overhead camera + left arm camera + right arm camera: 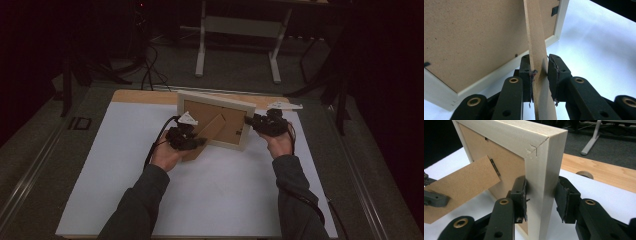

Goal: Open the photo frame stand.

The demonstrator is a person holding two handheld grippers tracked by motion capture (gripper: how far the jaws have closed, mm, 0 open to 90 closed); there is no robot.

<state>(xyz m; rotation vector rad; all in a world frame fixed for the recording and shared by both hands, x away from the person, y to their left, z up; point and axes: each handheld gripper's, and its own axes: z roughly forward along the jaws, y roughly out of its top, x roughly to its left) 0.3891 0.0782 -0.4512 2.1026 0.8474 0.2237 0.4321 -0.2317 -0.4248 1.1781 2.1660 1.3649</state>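
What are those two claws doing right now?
Left gripper: open around the frame's stand, one pad touching, the other apart.
Right gripper: closed on the frame edge.

A wooden table (131,96) carries a white sheet (210,190) that covers nearly all of its top, leaving a bare strip of wood along the far edge. On the sheet stands a pale picture frame (212,98), upright, near that far edge.
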